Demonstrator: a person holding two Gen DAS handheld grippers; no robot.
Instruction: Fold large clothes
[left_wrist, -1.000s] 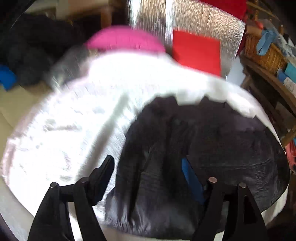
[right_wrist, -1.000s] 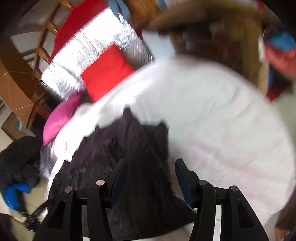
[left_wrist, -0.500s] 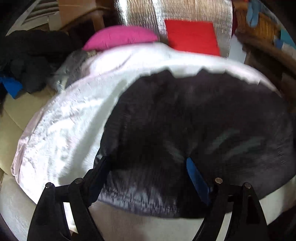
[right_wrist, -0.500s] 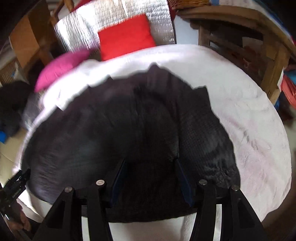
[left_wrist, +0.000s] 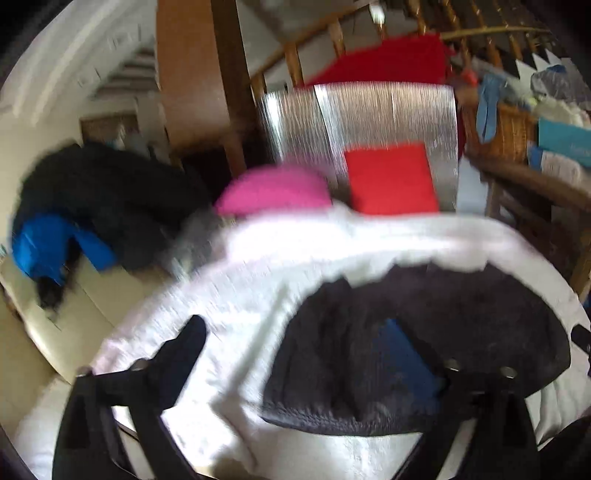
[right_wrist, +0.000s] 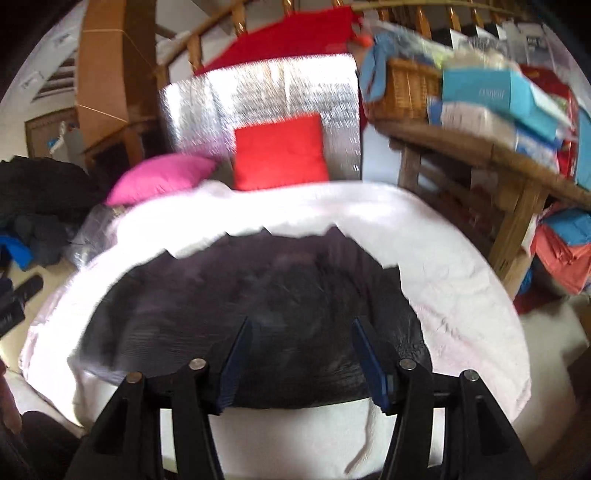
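Black garment folded on white sheet | left gripper opening, empty; right gripper opening slightly, grips nothing | we regrip hem at 6 o'clock evenly.

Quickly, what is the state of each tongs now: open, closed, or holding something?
Left tongs: jaws opening wide, gripping nothing; the dark garment lies below.
Right tongs: open, jaws opening slightly, holding nothing.

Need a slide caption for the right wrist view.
Right gripper hangs open over a dark garment spread on a white sheet, cushions behind.
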